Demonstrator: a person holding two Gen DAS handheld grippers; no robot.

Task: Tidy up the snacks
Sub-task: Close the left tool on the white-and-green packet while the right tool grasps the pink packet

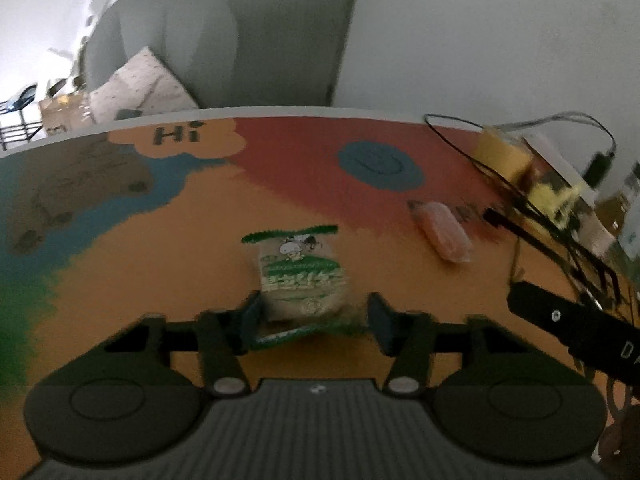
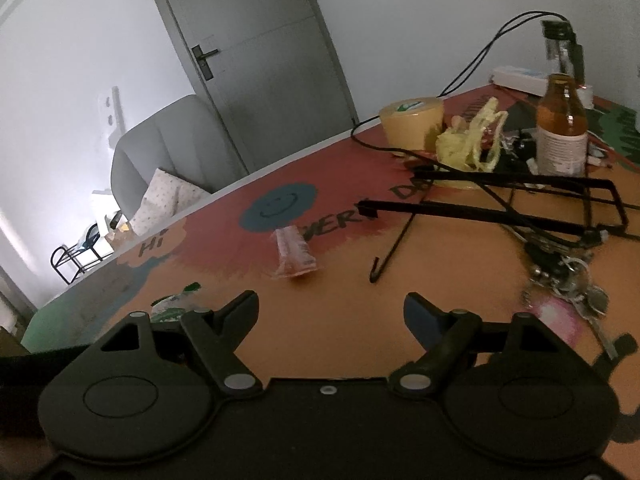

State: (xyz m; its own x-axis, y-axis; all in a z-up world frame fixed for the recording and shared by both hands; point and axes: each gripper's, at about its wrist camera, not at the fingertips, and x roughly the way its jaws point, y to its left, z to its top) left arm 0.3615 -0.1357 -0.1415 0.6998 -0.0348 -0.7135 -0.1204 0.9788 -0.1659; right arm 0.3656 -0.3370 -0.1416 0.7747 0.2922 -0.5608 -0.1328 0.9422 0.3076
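Two wrapped snacks lie on the worktop [image 1: 168, 264], which is covered in orange, red, blue and green patches with a "Hi" bubble and a smiley face. Item one: green-and-white snack packet [image 1: 302, 276], clear film over a pale biscuit-coloured filling, cartoon figure printed near its far end, green crimped seams at both ends; it lies lengthwise between the fingers of the left gripper [image 1: 314, 318], near end tucked under them. The left finger is at the packet's edge; whether the pads press on it cannot be told through the blur. Item two: pink snack packet [image 2: 294, 254], translucent, small, oblong, lying on the red patch beyond and to the right of the green one, well ahead of the right gripper [image 2: 332, 312], whose jaws stand apart with nothing between them. Also present, right side: black wire rack [image 2: 520, 200], yellow roll [image 2: 412, 122], crumpled yellow bag [image 2: 470, 144], amber bottle [image 2: 562, 128], bunch of keys [image 2: 572, 284].
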